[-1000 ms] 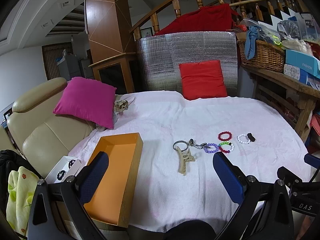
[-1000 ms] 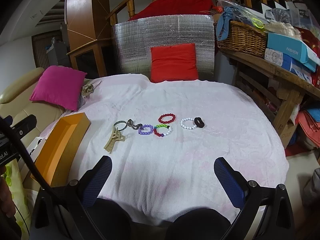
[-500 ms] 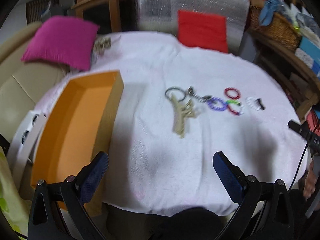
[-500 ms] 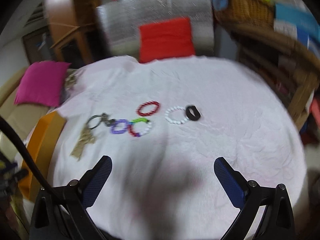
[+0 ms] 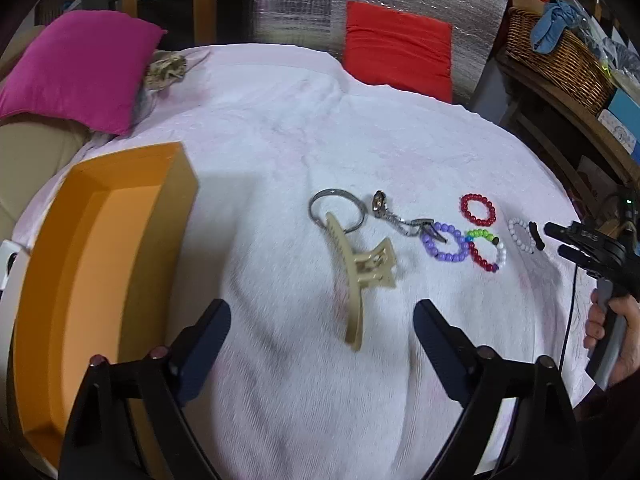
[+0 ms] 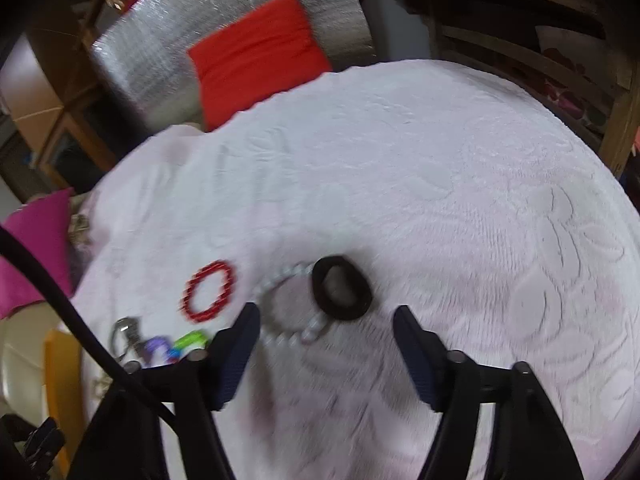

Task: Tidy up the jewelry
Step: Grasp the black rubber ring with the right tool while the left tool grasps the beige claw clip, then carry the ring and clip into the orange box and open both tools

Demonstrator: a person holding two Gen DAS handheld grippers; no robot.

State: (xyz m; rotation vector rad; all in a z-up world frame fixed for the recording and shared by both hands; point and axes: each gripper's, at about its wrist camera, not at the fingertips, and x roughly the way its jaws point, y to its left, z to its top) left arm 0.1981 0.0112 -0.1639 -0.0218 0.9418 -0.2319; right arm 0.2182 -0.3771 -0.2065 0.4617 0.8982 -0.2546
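On the white cloth lie a beige hair claw point(image 5: 362, 276), a metal ring point(image 5: 338, 210), a keychain point(image 5: 394, 218), and purple point(image 5: 446, 242), red point(image 5: 478, 210) and multicoloured point(image 5: 486, 250) bead bracelets. My left gripper point(image 5: 322, 312) hovers just short of the claw's near end, its jaws closing with nothing pressed between them. My right gripper point(image 6: 326, 316) hangs over the white bead bracelet point(image 6: 292, 308) and the black ring point(image 6: 340, 288), its jaws closing around them without touching. The red bracelet point(image 6: 208, 292) lies left of it.
An open orange box point(image 5: 92, 264) stands at the cloth's left edge. A pink cushion point(image 5: 76, 68) and a red cushion point(image 5: 398, 50) sit at the back. A wooden shelf with a wicker basket point(image 5: 560, 52) stands on the right. A hand point(image 5: 612, 332) holds the right gripper.
Both grippers came down and forward toward the jewelry and tilted downward. Both pairs of jaws have narrowed, the right more. The right gripper rolled and now frames the white bracelet and black ring.
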